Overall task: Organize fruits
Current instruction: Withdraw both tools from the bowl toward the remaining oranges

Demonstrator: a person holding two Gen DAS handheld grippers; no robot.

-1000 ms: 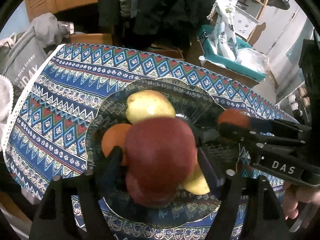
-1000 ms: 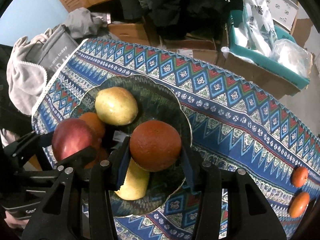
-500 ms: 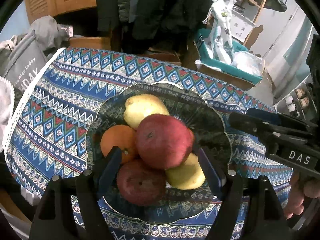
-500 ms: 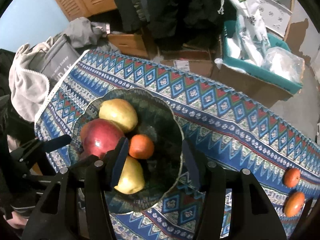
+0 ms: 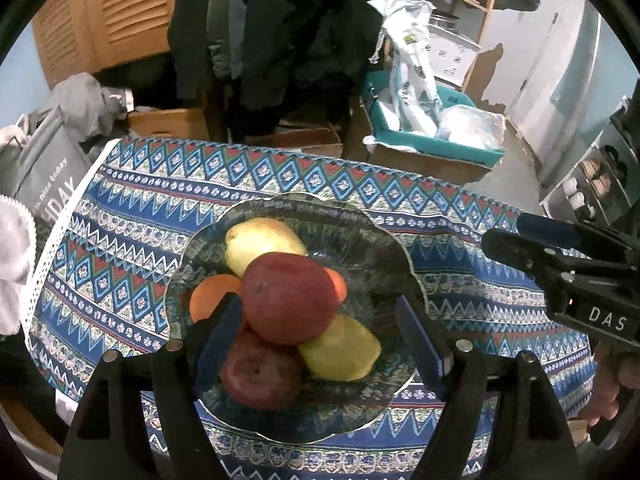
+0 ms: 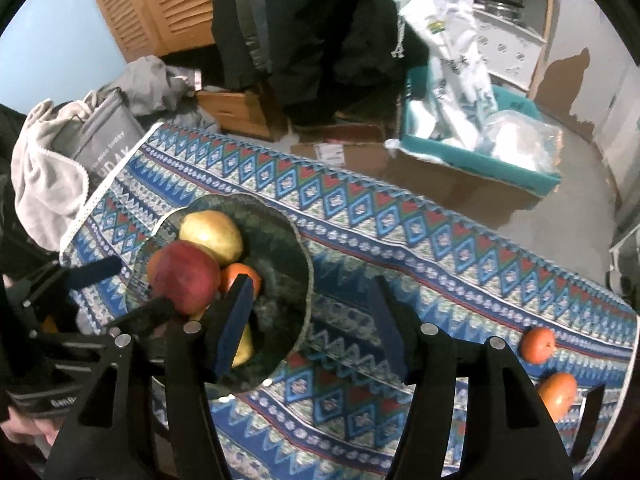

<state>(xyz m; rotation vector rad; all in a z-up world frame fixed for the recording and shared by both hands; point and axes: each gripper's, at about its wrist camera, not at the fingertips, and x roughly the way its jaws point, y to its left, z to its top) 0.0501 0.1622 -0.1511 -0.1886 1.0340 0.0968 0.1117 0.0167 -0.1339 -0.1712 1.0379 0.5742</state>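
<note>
Red apple (image 5: 289,298), matte and faintly speckled, sits atop the heap in the dark glass plate (image 5: 376,240), over a second apple (image 5: 260,374), two yellow pears (image 5: 260,242) and oranges (image 5: 210,294). Plate rests on the blue patterned cloth (image 5: 120,220) covering the bench. Left gripper (image 5: 320,336) hangs released above the fruit; right gripper (image 6: 312,320), empty, has its jaws opening. Two oranges (image 6: 538,344) lie apart on the cloth.

On the surface (image 6: 400,240) stands a plate (image 6: 296,248) toward its left end, with an apple (image 6: 184,276) piled on top of other fruit. Two tangerines (image 6: 538,344) lie well apart from it, near the right end.
</note>
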